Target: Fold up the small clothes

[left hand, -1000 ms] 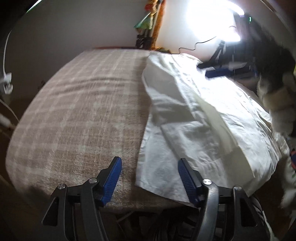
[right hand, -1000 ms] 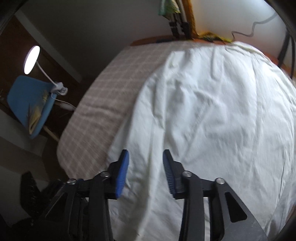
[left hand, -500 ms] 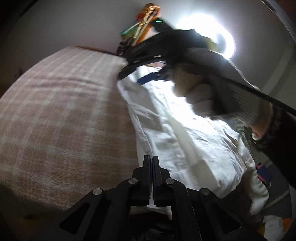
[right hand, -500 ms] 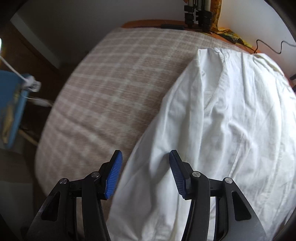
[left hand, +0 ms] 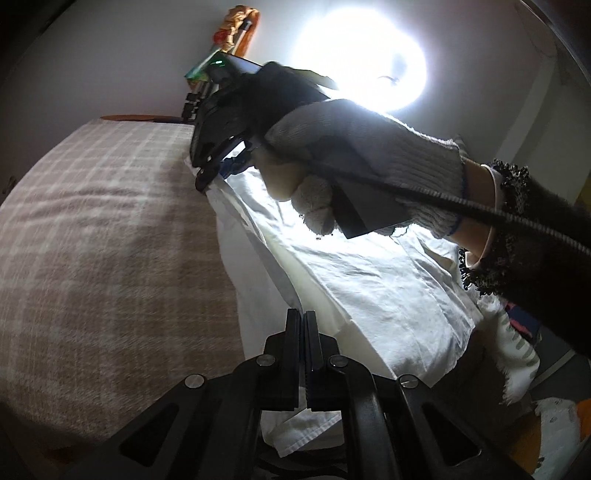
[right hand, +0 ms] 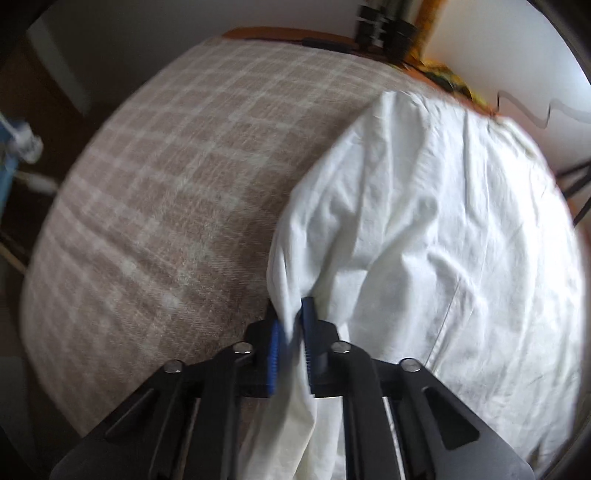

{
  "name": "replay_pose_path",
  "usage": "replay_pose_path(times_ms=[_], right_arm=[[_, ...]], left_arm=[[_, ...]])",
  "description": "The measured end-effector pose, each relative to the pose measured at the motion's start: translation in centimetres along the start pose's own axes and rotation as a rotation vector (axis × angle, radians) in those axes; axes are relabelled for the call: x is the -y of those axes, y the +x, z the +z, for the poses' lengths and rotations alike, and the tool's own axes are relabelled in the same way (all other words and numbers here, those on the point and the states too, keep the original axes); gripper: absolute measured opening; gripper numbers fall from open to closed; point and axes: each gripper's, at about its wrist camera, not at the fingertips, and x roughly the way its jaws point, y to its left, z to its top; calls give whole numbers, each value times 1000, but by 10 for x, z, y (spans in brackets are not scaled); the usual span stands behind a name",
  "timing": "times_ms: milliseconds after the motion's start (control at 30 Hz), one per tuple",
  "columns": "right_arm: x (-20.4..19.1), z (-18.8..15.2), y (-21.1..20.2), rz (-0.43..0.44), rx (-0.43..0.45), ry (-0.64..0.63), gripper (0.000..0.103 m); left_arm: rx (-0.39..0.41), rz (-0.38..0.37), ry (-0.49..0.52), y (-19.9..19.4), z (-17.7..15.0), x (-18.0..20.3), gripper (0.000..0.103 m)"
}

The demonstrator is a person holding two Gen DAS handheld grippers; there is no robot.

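A white garment (left hand: pixel 369 288) (right hand: pixel 443 221) lies spread on the right part of a beige plaid cover (left hand: pixel 110 240) (right hand: pixel 184 184). My left gripper (left hand: pixel 303 317) is shut on the garment's near edge, and a raised fold runs from its jaws toward the far end. My right gripper (right hand: pixel 291 325) is shut on the garment's left edge, with cloth bunched between its blue pads (right hand: pixel 274 354). In the left wrist view the right gripper (left hand: pixel 207 177) shows at the far end of that fold, held by a gloved hand (left hand: pixel 351 155).
A dark sleeve (left hand: pixel 535 240) crosses above the garment's right side. A bright round lamp (left hand: pixel 362 55) glares on the back wall beside coloured items (left hand: pixel 229 44). A cable (right hand: pixel 524 107) and black stand legs (right hand: pixel 384 26) sit behind the wooden far edge (right hand: pixel 280 33).
Both grippers went from open to shut on the garment's left edge, the left first. The left rose and tilted up; the right hand moved in over the garment's far end.
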Motion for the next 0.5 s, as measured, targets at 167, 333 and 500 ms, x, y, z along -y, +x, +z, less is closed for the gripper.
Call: replay_pose_path(times_ms=[167,333,500], right_arm=[[55,-23,-31,195,112,116,4],[121,-49,-52,393,175,301,4],[165,-66,-46,431,174,418,4]], left_arm=[[-16,6,66,5,2,20,0],[-57,-3,143,17,2,49,0],[-101,-21,186,35,1,70,0]])
